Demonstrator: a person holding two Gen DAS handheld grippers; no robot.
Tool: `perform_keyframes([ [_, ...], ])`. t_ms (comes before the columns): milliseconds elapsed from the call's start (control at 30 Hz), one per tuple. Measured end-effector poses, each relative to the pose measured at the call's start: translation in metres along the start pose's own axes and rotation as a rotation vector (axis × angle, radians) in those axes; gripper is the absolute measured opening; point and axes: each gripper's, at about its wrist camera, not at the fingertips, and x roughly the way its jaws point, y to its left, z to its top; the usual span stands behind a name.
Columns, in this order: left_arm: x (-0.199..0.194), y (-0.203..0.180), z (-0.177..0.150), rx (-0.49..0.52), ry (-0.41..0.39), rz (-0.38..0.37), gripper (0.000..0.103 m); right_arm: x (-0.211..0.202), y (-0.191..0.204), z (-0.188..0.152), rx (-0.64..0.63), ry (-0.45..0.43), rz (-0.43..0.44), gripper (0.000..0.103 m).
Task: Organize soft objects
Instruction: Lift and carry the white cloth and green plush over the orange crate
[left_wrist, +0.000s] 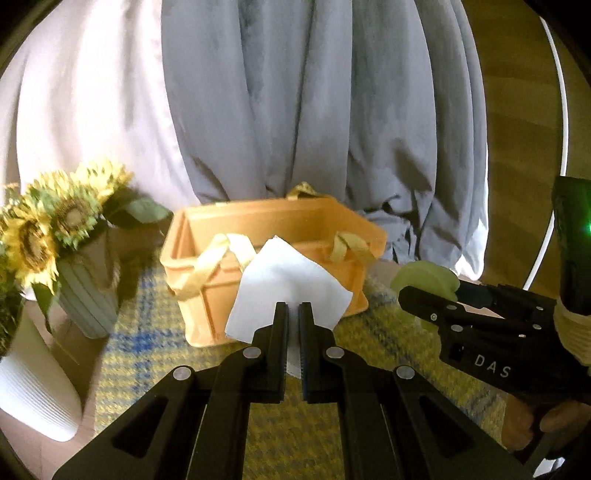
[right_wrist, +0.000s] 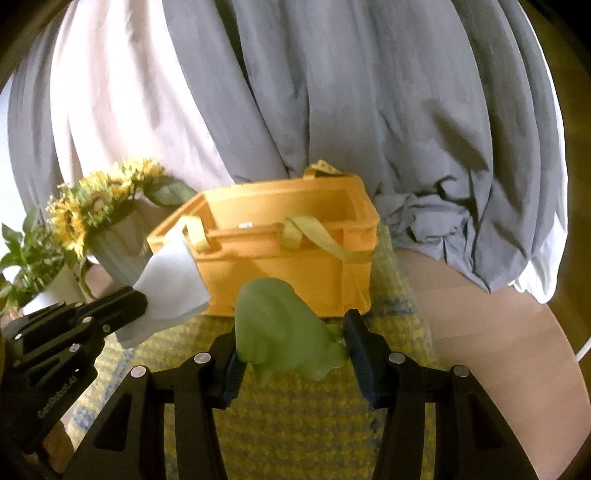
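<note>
An orange storage box (left_wrist: 273, 221) with yellow strap handles stands on a yellow-blue checked cloth (left_wrist: 295, 435); it also shows in the right wrist view (right_wrist: 288, 266). My left gripper (left_wrist: 293, 332) is shut on a folded white cloth (left_wrist: 291, 284) and holds it in front of the box; the cloth also shows at left in the right wrist view (right_wrist: 170, 284). My right gripper (right_wrist: 293, 354) holds a soft green toy (right_wrist: 284, 328) between its wide-set fingers, just in front of the box. The toy also shows in the left wrist view (left_wrist: 424, 280).
Sunflowers in a ribbed vase (left_wrist: 55, 229) and a white ribbed vase (left_wrist: 33, 387) stand left of the box. Grey and white curtains (left_wrist: 314, 110) hang behind it. Bare wooden table (right_wrist: 498, 332) lies to the right of the cloth.
</note>
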Motion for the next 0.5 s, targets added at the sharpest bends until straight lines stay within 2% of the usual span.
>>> perform_keyframes([
  [200, -0.015, 0.006, 0.019, -0.013, -0.085, 0.012, 0.007, -0.013, 0.008, 0.019, -0.002, -0.079, 0.015, 0.05],
  [500, -0.019, 0.016, 0.047, -0.006, -0.171, 0.047, 0.007, -0.02, 0.018, 0.05, -0.014, -0.188, 0.026, 0.05],
])
